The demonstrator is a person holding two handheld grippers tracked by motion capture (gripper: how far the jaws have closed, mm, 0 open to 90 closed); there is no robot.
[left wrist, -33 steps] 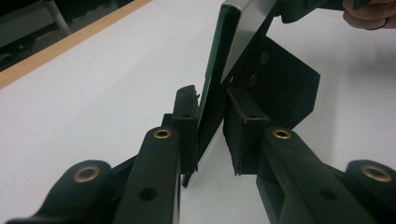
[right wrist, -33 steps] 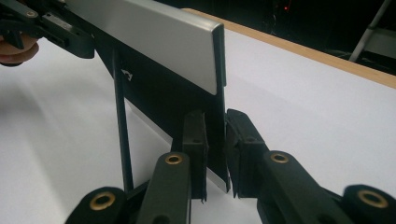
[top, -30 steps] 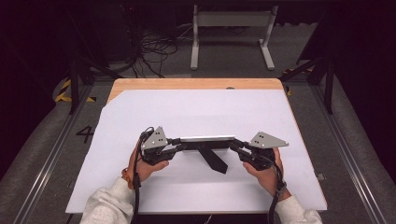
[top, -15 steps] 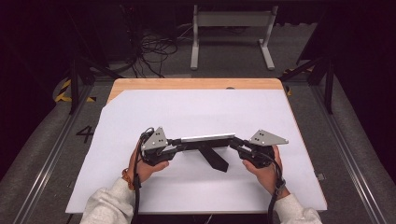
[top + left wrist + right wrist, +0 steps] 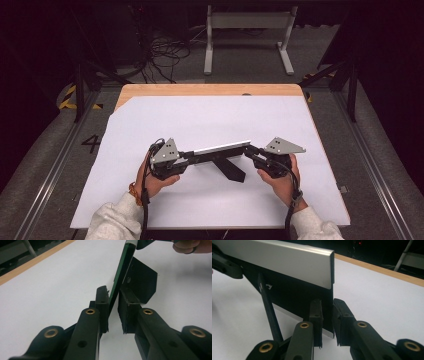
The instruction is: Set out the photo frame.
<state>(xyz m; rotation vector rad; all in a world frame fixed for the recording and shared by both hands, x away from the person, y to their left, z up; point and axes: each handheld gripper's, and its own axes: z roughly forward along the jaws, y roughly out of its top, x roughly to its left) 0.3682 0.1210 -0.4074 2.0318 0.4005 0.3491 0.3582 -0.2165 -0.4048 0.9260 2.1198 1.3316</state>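
Observation:
A thin flat panel [image 5: 220, 149] with a silver strip along its top edge is held by both ends above the white sheet [image 5: 210, 120]. My left gripper [image 5: 192, 156] is shut on its left end, where the left gripper view shows the panel's green edge [image 5: 122, 270] between the pads of the left gripper [image 5: 113, 312]. My right gripper [image 5: 250, 151] is shut on the other end; the right gripper view shows the right gripper [image 5: 327, 315] clamping the dark lower corner under the silver strip [image 5: 287, 262]. A black prop leg [image 5: 230, 170] juts from the panel toward the sheet.
The white sheet covers a wooden table whose far edge [image 5: 210, 90] shows bare. Beyond the table lie cables [image 5: 165, 55] and a grey metal stand [image 5: 250, 35] on the floor. A hand [image 5: 192, 246] holds the right gripper in the left gripper view.
The right end of the panel has tipped slightly upward in the high view. Both hands remain where they were, gripping the panel.

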